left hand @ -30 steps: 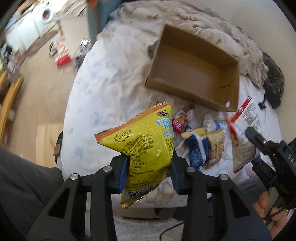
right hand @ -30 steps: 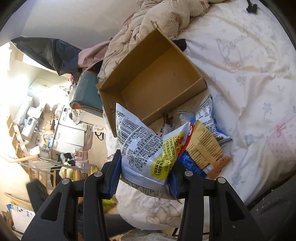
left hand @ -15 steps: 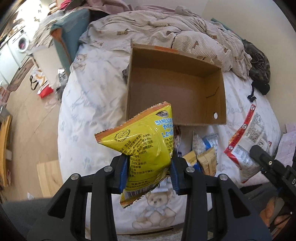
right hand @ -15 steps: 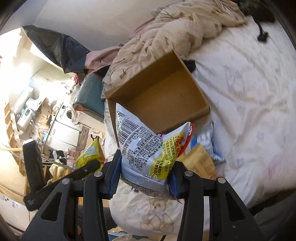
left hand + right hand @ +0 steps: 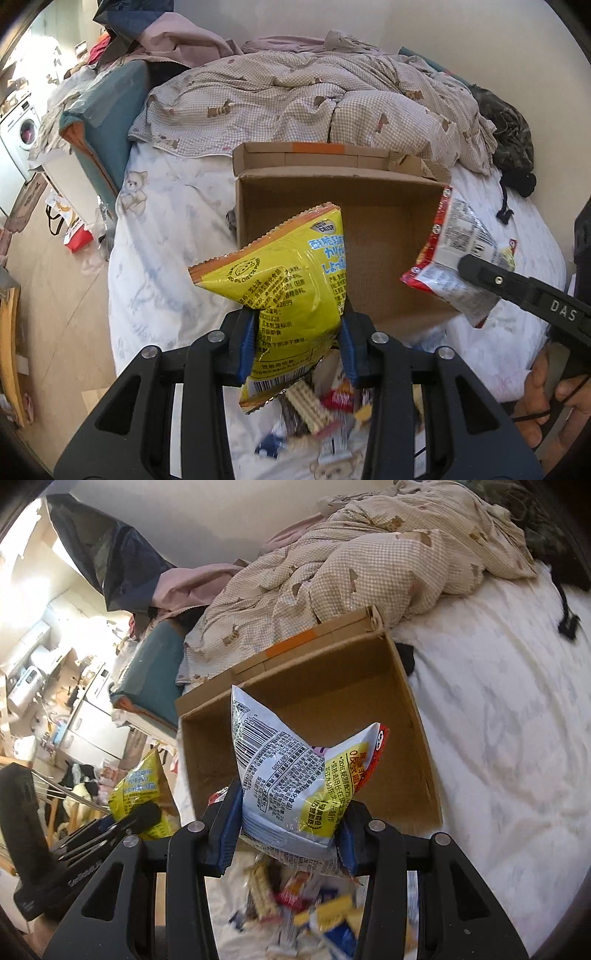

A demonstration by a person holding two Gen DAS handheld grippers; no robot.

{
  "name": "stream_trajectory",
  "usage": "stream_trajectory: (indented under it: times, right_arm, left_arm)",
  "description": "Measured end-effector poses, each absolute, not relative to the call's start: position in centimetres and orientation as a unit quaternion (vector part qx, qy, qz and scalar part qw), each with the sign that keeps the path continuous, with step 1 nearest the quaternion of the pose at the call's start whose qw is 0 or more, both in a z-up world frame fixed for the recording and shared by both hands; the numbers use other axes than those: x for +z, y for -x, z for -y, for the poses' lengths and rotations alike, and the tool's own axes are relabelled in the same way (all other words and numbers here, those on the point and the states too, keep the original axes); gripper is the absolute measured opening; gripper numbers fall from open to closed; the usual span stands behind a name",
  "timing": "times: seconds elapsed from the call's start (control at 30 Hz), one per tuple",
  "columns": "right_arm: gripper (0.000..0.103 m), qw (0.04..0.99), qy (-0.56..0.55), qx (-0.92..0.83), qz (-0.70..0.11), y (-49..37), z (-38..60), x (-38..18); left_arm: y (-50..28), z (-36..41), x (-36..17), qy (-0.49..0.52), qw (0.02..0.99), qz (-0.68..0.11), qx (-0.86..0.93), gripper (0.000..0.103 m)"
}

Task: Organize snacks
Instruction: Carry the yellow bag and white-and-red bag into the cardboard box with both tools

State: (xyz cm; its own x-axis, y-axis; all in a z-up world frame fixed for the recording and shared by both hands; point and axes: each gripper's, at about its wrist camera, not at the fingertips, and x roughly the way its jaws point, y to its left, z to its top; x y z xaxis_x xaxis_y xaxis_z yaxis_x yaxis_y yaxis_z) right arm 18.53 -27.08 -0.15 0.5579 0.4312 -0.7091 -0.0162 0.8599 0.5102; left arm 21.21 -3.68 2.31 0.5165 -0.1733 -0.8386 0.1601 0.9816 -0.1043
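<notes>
Snack bags held: two, yellow bag (image 5: 291,280) pinched in left hand-held gripper (image 5: 297,341), silver bag (image 5: 291,775) in right hand-held gripper (image 5: 288,836).

Left gripper (image 5: 297,332): matte black plastic frame with triangular cut-outs, two silver round screws on each side behind the fingers, blue pads (image 5: 246,341) on the inner finger faces. Right gripper (image 5: 288,832): same black frame, same four silver screws, same blue pads (image 5: 228,830). Seen from the left wrist: right unit's long black finger with one small screw, white lettering "DAS" further back, thin black cable by the bare hand (image 5: 546,398) behind it.
</notes>
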Motion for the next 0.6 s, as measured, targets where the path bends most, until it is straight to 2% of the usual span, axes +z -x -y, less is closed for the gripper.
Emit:
stream_trajectory:
  times: [0.33, 0.6]
  right_arm:
    - [0.047, 0.837, -0.215, 0.120, -0.489, -22.2, 26.4, -4.8]
    - [0.047, 0.827, -0.135, 0.108, -0.535, -23.3, 25.2, -8.3]
  left_arm:
    - [-24.1, 4.5, -2.5, 0.011, 0.861, -0.501, -0.091, 0.033]
    - [-25.4, 5.0, -4.2, -0.017, 0.859, -0.504, -0.083, 0.034]
